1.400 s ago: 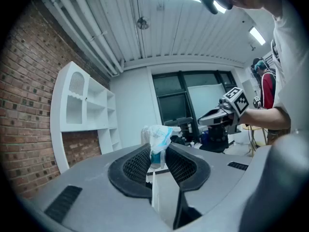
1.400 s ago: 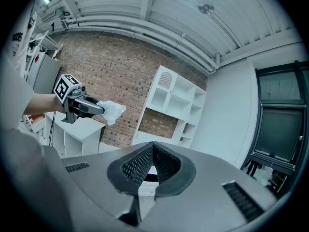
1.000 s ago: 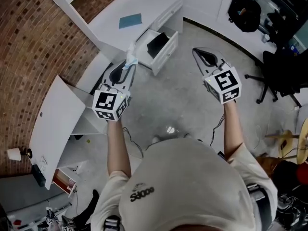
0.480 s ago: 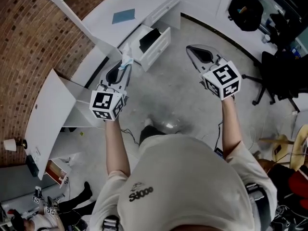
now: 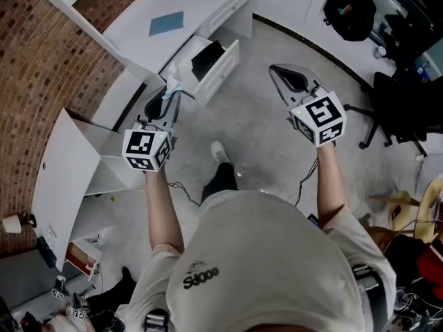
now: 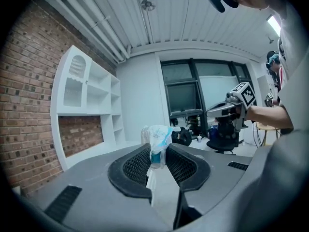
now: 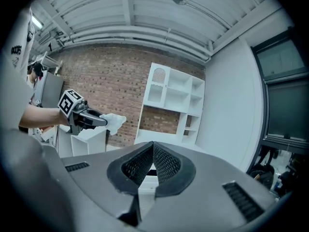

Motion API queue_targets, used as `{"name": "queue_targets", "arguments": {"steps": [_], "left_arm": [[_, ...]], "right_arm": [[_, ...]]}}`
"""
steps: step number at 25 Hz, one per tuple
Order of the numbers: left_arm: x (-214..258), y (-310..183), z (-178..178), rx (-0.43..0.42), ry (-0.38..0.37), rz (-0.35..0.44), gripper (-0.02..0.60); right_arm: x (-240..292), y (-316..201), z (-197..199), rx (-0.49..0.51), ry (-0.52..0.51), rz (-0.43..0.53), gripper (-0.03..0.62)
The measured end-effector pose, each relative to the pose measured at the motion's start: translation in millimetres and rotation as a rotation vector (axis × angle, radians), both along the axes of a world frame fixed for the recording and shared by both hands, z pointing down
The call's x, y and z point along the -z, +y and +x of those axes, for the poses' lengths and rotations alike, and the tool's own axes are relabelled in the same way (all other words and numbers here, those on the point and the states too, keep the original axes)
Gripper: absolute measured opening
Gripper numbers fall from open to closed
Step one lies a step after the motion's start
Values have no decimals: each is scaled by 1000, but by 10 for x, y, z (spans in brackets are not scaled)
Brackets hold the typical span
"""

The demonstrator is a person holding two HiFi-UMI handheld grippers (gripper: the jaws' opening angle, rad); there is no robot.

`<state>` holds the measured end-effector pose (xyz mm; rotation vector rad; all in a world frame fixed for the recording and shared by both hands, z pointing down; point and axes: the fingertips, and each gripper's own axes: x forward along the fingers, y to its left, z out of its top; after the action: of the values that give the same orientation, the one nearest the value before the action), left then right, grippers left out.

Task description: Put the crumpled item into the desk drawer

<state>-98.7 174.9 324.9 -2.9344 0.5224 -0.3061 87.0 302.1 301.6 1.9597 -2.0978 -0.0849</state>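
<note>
The left tongs (image 6: pixel 158 148) are closed narrowly on the crumpled item (image 6: pixel 159 135), a white wad with a blue streak. It is pinched between the mesh pads and sticks up above the tips. In the head view these tongs sit left of centre and point toward the upper part of the frame. The wad at their tip is just below and left of the drawer (image 5: pixel 225 64) and has not reached it. The drawer is pulled out of the white table (image 5: pixel 138 30) in the upper middle of the frame, and its inside looks dark. A blue sheet (image 5: pixel 167 23) lies flat on the table top, above and left of the drawer. The right tongs (image 7: pixel 153 144) have their tips together with nothing between them. In the head view they are held right of centre, over the grey floor (image 5: pixel 256 130) and well apart from the drawer. A brick wall (image 5: pixel 41 54) fills the upper left of the frame, and a black office chair (image 5: pixel 398 109) stands at the right edge. The person's shoe (image 5: pixel 219 151) shows on the floor between the two arms. The right gripper view shows a white shelf unit (image 7: pixel 171 100) against the brick.
</note>
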Motion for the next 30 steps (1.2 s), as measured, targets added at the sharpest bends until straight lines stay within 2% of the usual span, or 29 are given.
{"name": "queue_targets", "arguments": {"steps": [4, 10, 14, 17, 24, 30], "left_arm": [[-63, -666, 184, 4, 17, -20, 104], [47, -1648, 485, 1, 53, -32, 104], [-9, -2163, 587, 8, 67, -68, 104], [-76, -2481, 635, 9, 59, -82, 104], [-180, -3072, 712, 3, 36, -99, 104], [-329, -3418, 735, 6, 12, -124, 104]], "right_arm": [[-13, -561, 212, -23, 20, -24, 3], [195, -1523, 390, -14, 63, -11, 2], [138, -2046, 462, -2, 57, -54, 3], [26, -2393, 506, 8, 38, -93, 3], [-9, -3153, 527, 13, -3, -39, 3], [-205, -3612, 451, 66, -2, -58, 3]]}}
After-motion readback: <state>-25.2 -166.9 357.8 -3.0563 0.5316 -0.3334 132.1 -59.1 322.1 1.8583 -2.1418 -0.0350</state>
